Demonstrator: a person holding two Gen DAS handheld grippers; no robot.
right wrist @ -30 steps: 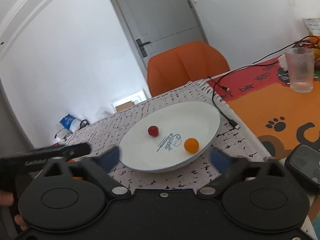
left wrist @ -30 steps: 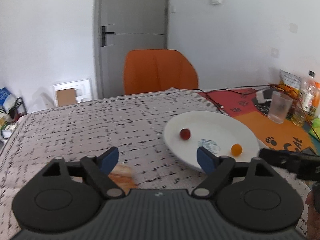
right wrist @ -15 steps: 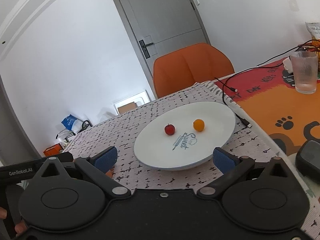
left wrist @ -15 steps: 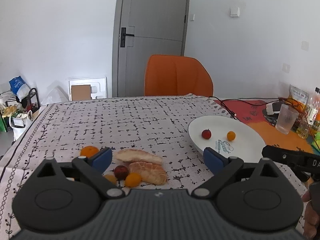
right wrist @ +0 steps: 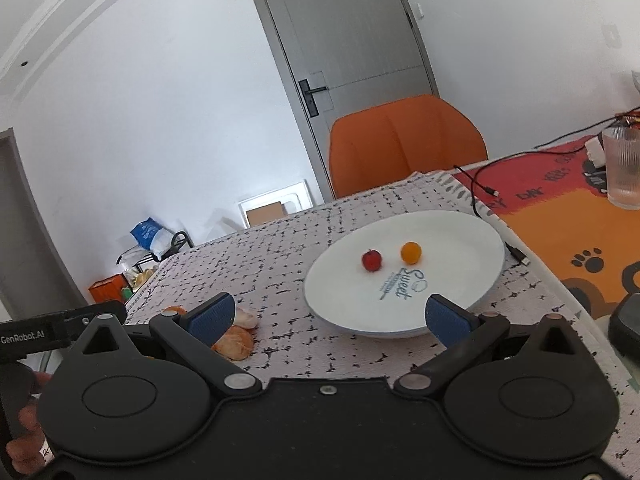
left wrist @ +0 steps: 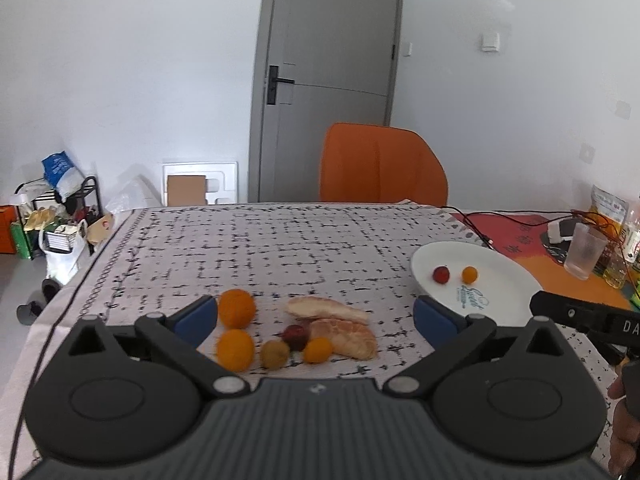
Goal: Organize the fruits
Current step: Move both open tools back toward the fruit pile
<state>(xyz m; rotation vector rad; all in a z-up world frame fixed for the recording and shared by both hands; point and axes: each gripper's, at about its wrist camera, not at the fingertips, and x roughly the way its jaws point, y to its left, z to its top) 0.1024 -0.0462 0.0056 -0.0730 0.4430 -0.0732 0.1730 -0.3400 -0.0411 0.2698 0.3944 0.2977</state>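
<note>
A white plate (left wrist: 508, 292) (right wrist: 448, 300) holds a small red fruit (left wrist: 441, 274) (right wrist: 371, 260) and a small orange fruit (left wrist: 469, 274) (right wrist: 411, 252). On the patterned cloth lie two oranges (left wrist: 236, 308), (left wrist: 235, 350), a brownish kiwi (left wrist: 275, 354), a dark red fruit (left wrist: 297, 336), a small orange fruit (left wrist: 317, 350) and peeled citrus pieces (left wrist: 348, 338) (right wrist: 236, 342). My left gripper (left wrist: 316, 320) hovers over this pile, its jaws opening wide with nothing pressed between them. My right gripper (right wrist: 328, 316) stands open before the plate's near rim, nothing in it.
An orange chair (left wrist: 380, 164) stands behind the table's far edge. To the right lie an orange-red mat (right wrist: 560, 208), a black cable (right wrist: 480, 184), a ribbed glass (right wrist: 622, 172) and bottles (left wrist: 624, 248). A dark device (right wrist: 626, 328) sits near the right edge. Clutter stands on the floor at left.
The left gripper drew back and swung left, so the fruit pile came into view while the plate slid right. Its jaws spread wider. The right gripper also pulled back a little from the plate.
</note>
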